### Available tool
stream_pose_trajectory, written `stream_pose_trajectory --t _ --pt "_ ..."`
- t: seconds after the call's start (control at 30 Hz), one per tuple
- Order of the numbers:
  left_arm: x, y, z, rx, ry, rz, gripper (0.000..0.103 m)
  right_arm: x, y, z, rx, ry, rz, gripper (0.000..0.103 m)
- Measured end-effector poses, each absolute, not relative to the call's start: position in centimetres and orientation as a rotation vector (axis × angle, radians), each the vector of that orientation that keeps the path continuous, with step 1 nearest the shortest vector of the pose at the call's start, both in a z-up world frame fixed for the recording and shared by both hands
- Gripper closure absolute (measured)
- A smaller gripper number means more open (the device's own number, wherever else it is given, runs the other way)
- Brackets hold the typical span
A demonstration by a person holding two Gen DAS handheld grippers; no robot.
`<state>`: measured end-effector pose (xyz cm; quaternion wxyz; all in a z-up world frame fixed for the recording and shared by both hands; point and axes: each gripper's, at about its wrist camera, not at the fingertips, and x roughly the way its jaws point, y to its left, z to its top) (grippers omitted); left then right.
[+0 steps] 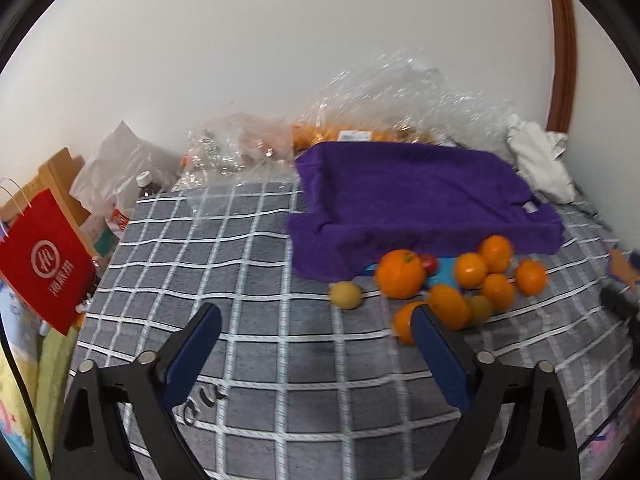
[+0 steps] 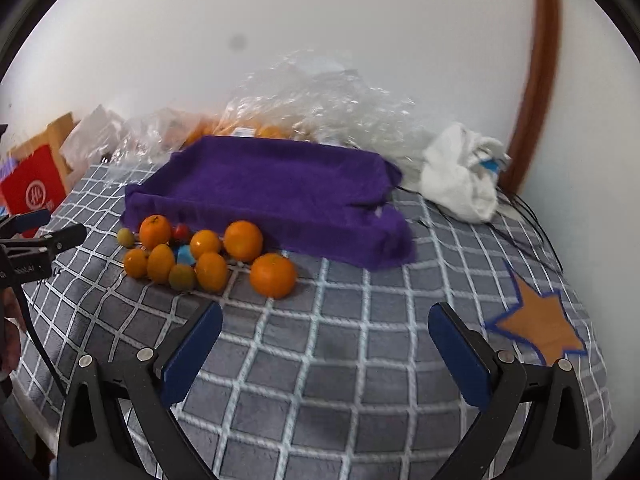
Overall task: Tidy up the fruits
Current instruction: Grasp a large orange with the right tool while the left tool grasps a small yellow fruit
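Observation:
Several oranges point(image 1: 401, 274) point(image 2: 273, 274) lie in a loose pile on the grey checked cloth point(image 1: 260, 280) point(image 2: 340, 340), with yellow-green fruits point(image 1: 345, 295) point(image 2: 182, 277), a small red fruit point(image 1: 430, 263) point(image 2: 181, 232) and a blue object point(image 2: 185, 256) among them. A tray covered with a purple towel point(image 1: 416, 196) point(image 2: 276, 188) stands just behind the pile. My left gripper point(image 1: 316, 320) is open and empty, near and left of the pile. My right gripper point(image 2: 325, 320) is open and empty, near and right of the pile. The left gripper also shows in the right wrist view point(image 2: 52, 226).
Clear plastic bags point(image 1: 380, 104) point(image 2: 320, 96) with more oranges lie behind the tray against the wall. A white cloth point(image 1: 540, 164) point(image 2: 460, 176) lies at back right. A red paper bag point(image 1: 44, 264), bottles point(image 1: 146, 186) and cardboard stand off the left edge. An orange star point(image 2: 540, 324) marks the cloth.

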<state>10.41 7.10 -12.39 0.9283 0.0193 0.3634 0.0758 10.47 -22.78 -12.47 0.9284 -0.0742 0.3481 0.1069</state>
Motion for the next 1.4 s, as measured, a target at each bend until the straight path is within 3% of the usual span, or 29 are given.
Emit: stream_pose_trajectory --t 0.17,0.23,0.27,0.3,0.67,0.87,1.1,1.2,1.4 --pt "11.5 8.8 -13.5 -0.006 0.773 0.162 0.031 13.2 -21.7 -13.4 -0.107 0.765 0.260 0.010" --pt "11.6 9.3 -13.9 -0.022 0.766 0.167 0.039 14.3 -21.5 -14.4 -0.091 0.804 0.275 0.021" --pt "11.8 9.6 -14.2 -0.031 0.767 0.164 0.043 14.8 -21.2 -15.0 -0.096 0.823 0.283 0.034" --pt "12.0 9.8 -14.6 -0.042 0.774 0.155 0.045 15.2 -20.9 -15.7 -0.111 0.845 0.283 0.040" --pt "13.4 12.2 -17.7 -0.175 0.839 0.066 0.053 17.1 -19.0 -18.0 -0.159 0.859 0.339 0.040" --pt "13.1 13.6 -18.0 -0.285 0.820 0.006 0.060 18.1 -19.2 -19.5 -0.098 0.896 0.376 0.046" --pt "13.0 13.1 -18.1 -0.272 0.821 -0.018 0.060 18.2 -18.1 -19.8 -0.128 0.905 0.418 0.048" --pt "12.8 13.1 -17.9 -0.280 0.808 -0.051 0.060 18.2 -18.7 -19.7 -0.092 0.899 0.439 0.061" --pt "12.3 12.4 -17.4 -0.306 0.777 -0.109 0.062 17.8 -19.2 -19.5 -0.078 0.887 0.472 0.062"
